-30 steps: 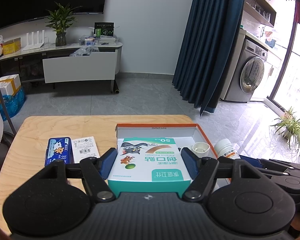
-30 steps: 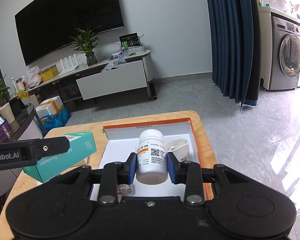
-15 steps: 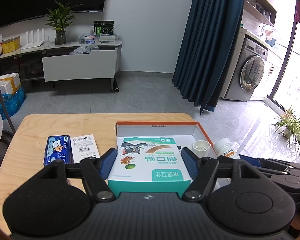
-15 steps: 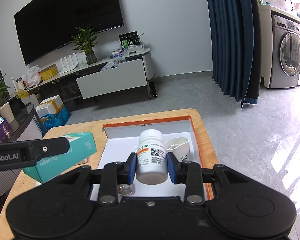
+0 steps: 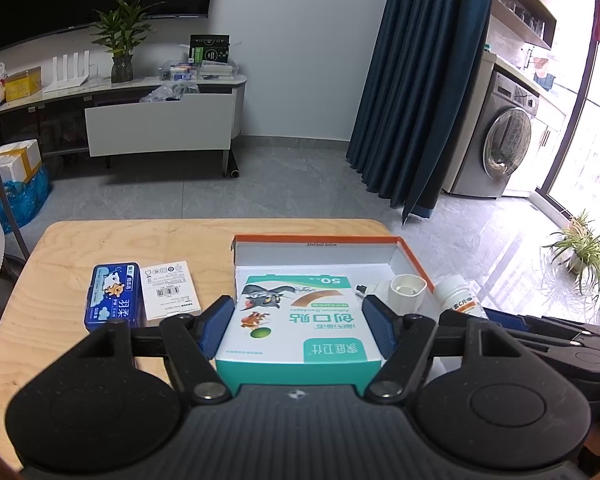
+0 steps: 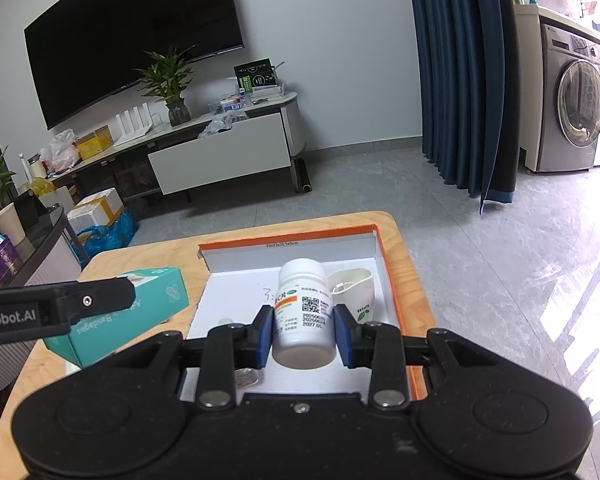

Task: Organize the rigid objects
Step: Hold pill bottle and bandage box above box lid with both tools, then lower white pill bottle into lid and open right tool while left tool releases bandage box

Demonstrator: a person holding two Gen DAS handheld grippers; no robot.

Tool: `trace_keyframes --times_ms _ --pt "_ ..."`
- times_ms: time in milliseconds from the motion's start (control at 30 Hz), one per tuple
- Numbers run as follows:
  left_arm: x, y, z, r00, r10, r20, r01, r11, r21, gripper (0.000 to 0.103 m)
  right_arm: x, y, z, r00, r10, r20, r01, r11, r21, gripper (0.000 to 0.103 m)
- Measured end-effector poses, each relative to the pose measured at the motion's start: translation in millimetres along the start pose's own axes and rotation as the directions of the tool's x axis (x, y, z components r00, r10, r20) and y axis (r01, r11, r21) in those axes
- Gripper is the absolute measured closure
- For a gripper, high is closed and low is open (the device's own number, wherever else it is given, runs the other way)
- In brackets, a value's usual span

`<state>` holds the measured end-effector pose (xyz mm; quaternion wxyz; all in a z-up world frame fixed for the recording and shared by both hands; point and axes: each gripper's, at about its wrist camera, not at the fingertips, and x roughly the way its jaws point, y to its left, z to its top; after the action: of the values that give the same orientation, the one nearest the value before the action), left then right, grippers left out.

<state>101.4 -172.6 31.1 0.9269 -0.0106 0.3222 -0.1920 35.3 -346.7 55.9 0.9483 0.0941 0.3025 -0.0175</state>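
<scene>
Wooden counter (image 5: 100, 240) carries an orange-rimmed tray (image 6: 392, 280) dead ahead at 12 o'clock of both tools: right tool (image 6: 302, 330) clamps the white bottle (image 6: 303, 320) over it, left tool (image 5: 298, 326) clamps the bandage box (image 5: 296, 320) at its near-left edge.

Pale wood table (image 5: 100, 248) (matt), glossy plastic bottle (image 6: 304, 312), cardboard tray (image 6: 292, 240)

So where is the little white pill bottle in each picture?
Left wrist view: the white pill bottle peeks out at the right, beside the paper cup.
Right wrist view: the bottle sits in the middle, clamped in the right gripper.
Shared landmark: the orange-edged cardboard tray under it.
</scene>
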Motion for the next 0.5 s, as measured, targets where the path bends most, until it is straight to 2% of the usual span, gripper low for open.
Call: trace_keyframes --times_ms 500 --pt "30 6 2 0.999 0.011 -0.045 -0.011 1.000 -0.008 0.031 22 -6 1 0.999 0.001 -0.043 -0.001 1.000 0.019 0.063"
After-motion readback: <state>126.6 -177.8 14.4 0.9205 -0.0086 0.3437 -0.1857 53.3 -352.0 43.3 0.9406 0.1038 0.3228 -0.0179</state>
